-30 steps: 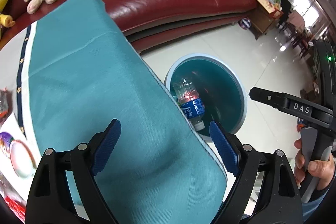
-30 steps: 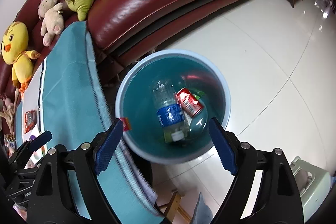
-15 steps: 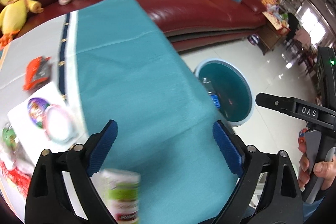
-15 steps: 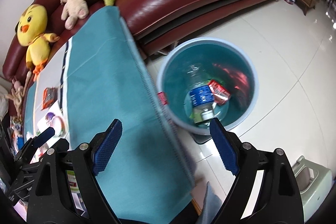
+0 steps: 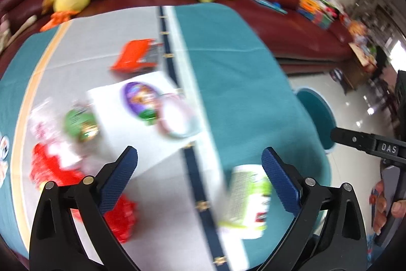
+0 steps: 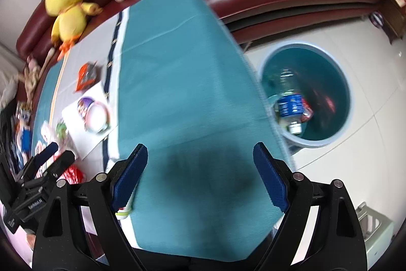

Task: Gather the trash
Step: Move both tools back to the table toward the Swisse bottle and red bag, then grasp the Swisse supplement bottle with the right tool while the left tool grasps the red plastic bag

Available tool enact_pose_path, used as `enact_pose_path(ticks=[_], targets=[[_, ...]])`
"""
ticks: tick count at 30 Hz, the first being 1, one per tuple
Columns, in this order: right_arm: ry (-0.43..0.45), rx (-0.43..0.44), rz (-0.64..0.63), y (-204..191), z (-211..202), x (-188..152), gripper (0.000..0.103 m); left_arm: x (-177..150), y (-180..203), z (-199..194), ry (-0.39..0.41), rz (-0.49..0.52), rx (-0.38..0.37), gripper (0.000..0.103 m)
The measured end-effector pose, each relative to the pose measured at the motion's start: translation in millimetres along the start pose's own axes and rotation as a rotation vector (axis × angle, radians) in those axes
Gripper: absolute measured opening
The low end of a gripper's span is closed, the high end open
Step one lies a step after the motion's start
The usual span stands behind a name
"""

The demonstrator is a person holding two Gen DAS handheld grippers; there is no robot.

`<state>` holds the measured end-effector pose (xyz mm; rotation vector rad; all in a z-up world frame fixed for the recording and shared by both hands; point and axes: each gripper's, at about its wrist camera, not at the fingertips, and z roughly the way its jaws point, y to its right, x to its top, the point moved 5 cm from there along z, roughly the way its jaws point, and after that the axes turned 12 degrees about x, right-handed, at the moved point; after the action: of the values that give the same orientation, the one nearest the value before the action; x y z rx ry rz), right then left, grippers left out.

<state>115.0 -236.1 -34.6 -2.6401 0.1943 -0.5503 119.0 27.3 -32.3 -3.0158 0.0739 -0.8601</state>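
While both tools hang over the bench (image 5: 241, 83), the left tool (image 5: 200, 177) is nearer the litter: its jaws are opening and nothing is between the pads. A white-and-green carton (image 5: 247, 200) lies just beside its right finger, long axis running roughly along the tool's pointing line (blurred, so label unreadable). Red crinkled wrappers (image 5: 119, 217) lie under its left finger. The right tool (image 6: 200, 179) stands apart and empty over bare teal cloth, well away from the litter. The bin (image 6: 337, 139), beside the bench, holds a bottle (image 6: 289, 106).
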Motion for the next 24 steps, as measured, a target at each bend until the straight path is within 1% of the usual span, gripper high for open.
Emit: enact_pose_path(ticks=[4, 8, 11, 16, 20, 24], targets=[[-0.044, 0.012, -0.052, -31, 19, -3, 0.081, -7, -40, 1, -0.003, -0.069, 0.050, 0.098], [-0.082, 0.025, -0.103, -61, 35, -8, 0.081, -23, -80, 4, -0.024, -0.147, 0.098, 0.098], [-0.112, 0.033, -0.129, -78, 47, -15, 0.081, -32, -102, 10, -0.046, -0.191, 0.108, 0.098], [-0.178, 0.037, -0.141, -89, 64, -31, 0.081, -50, -120, 18, -0.075, -0.219, 0.123, 0.098], [-0.217, 0.024, -0.138, -91, 72, -42, 0.081, -61, -139, 26, -0.096, -0.277, 0.136, 0.098], [-0.235, 0.016, -0.136, -94, 76, -47, 0.081, -68, -151, 29, -0.096, -0.335, 0.150, 0.098]])
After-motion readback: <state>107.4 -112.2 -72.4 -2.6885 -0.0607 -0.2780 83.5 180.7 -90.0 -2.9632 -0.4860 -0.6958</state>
